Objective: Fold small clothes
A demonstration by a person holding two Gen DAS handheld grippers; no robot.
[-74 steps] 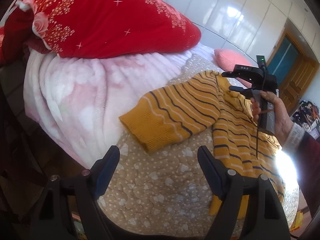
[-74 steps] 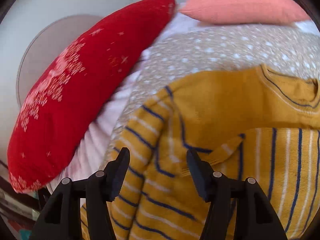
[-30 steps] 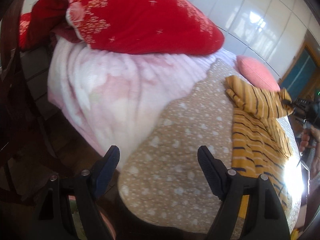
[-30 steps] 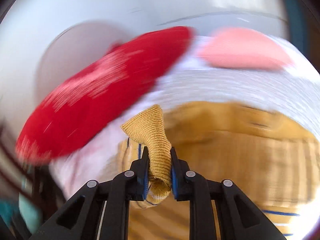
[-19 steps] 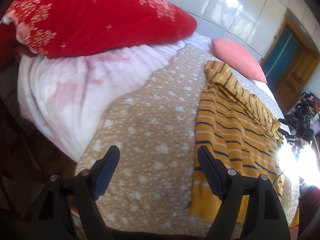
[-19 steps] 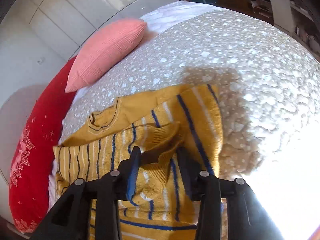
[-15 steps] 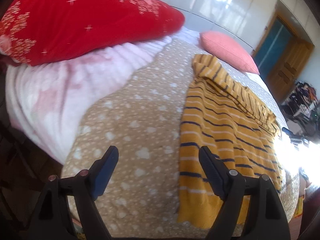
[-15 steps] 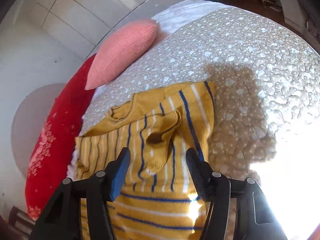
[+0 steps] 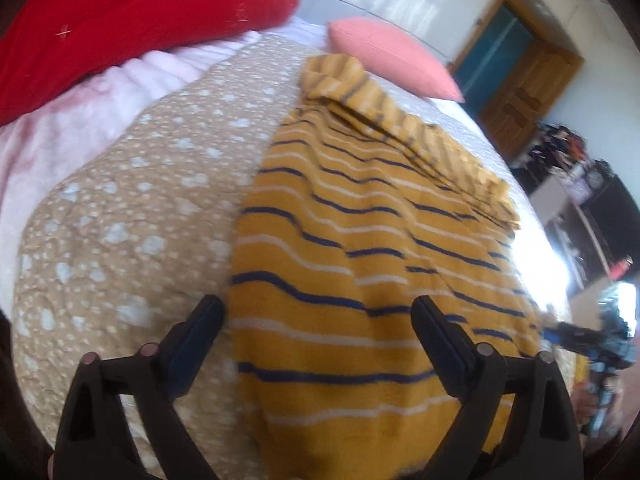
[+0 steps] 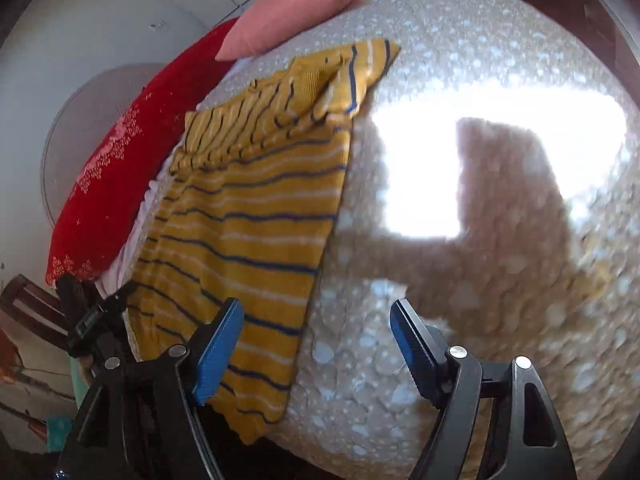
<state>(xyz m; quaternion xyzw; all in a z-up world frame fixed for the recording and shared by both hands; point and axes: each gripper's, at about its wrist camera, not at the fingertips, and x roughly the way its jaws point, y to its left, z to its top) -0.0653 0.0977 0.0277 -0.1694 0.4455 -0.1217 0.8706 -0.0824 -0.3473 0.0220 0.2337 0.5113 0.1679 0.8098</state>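
Sweater flat on the bed, both sleeves folded across the chest, hem nearest the grippers. Left gripper low over the hem, fingers wide, holding nothing. Right gripper at the sweater's right edge — fingers wide too, empty, mostly over bare quilt.

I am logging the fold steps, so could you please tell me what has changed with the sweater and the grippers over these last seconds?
The right gripper shut on the sleeve, carried it across the sweater and let go; the sleeve now lies folded over the top. Both grippers have moved down to the hem end, the left gripper open over it. The red pillow, pink pillow and bedspread stayed put.
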